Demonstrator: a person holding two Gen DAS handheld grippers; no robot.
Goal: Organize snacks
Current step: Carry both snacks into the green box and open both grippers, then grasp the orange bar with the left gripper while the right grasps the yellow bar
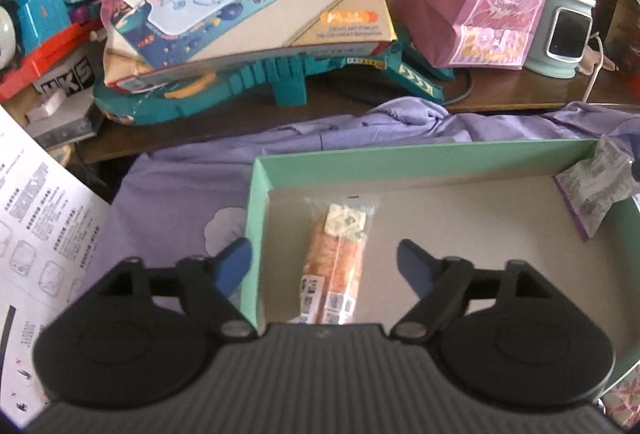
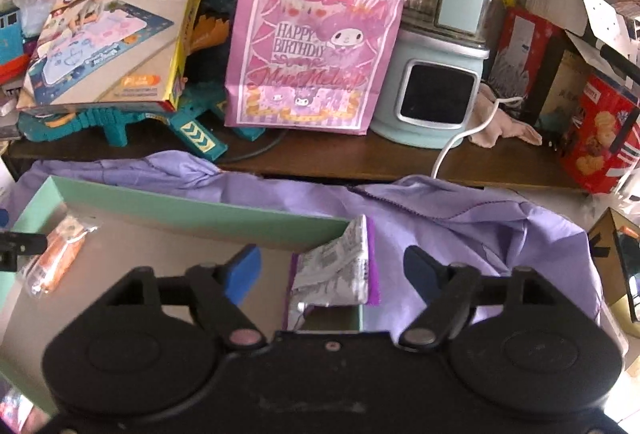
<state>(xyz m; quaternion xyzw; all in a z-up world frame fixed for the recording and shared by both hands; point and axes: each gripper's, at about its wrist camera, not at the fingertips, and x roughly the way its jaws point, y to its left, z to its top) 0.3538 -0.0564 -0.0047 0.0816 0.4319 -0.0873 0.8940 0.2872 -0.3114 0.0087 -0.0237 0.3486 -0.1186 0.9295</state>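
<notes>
A mint-green box (image 1: 400,158) with a pale floor lies on a purple cloth. On its floor, by the left wall, rests an orange snack pack (image 1: 336,266) in clear wrap. My left gripper (image 1: 324,258) stands open above it, blue pads well clear of the pack on both sides. A silver and purple snack packet (image 2: 340,266) leans in the box's far right corner (image 2: 180,210), propped on the rim. My right gripper (image 2: 332,262) is open around that packet without touching it. The orange pack (image 2: 56,258) also shows at the left of the right wrist view.
Behind the purple cloth (image 2: 480,226), a brown shelf holds a pink birthday bag (image 2: 312,46), a pale-blue blender (image 2: 436,82), a toy box (image 1: 248,2) on a teal toy track (image 1: 280,78), and a red biscuit tin (image 2: 600,130). A printed sheet (image 1: 36,218) lies at left.
</notes>
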